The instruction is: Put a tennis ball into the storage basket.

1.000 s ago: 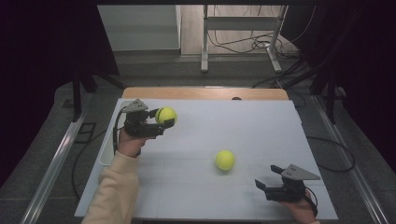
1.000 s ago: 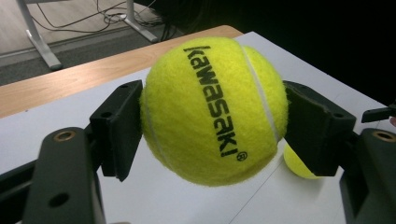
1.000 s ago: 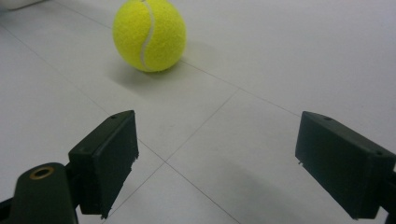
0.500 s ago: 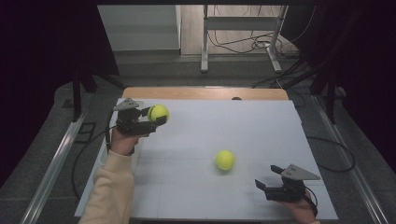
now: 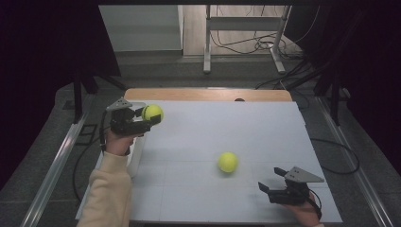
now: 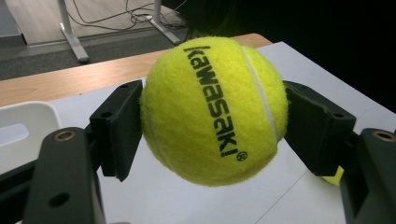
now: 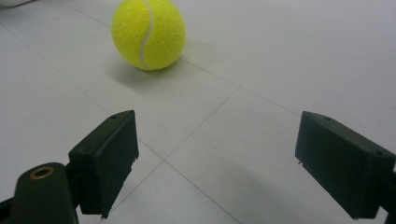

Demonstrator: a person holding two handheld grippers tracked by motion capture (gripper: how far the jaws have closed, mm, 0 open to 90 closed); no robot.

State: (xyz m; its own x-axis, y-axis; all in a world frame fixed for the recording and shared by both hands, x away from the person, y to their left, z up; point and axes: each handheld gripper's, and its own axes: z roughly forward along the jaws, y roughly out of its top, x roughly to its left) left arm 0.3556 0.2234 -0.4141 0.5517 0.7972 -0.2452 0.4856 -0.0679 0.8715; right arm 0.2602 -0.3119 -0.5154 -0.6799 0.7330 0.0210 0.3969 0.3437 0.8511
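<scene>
A: Left gripper [image 5: 150, 118] clamped across fuzzy yellow tennis ball [image 6: 214, 109], lifted over table's left edge beside white plastic bin [image 5: 136, 153] — likely for dropping in.

B: Right gripper [image 7: 217, 163] spread apart, aimed at second yellow felt ball [image 7: 148, 33] resting mid-table, ready for grabbing.

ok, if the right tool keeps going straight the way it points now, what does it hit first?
Probably the loose tennis ball on the table. The right tool is open and empty, low over bare white surface; the ball sits ahead but left of its centre line, so a dead-straight run might pass just beside it.
</scene>
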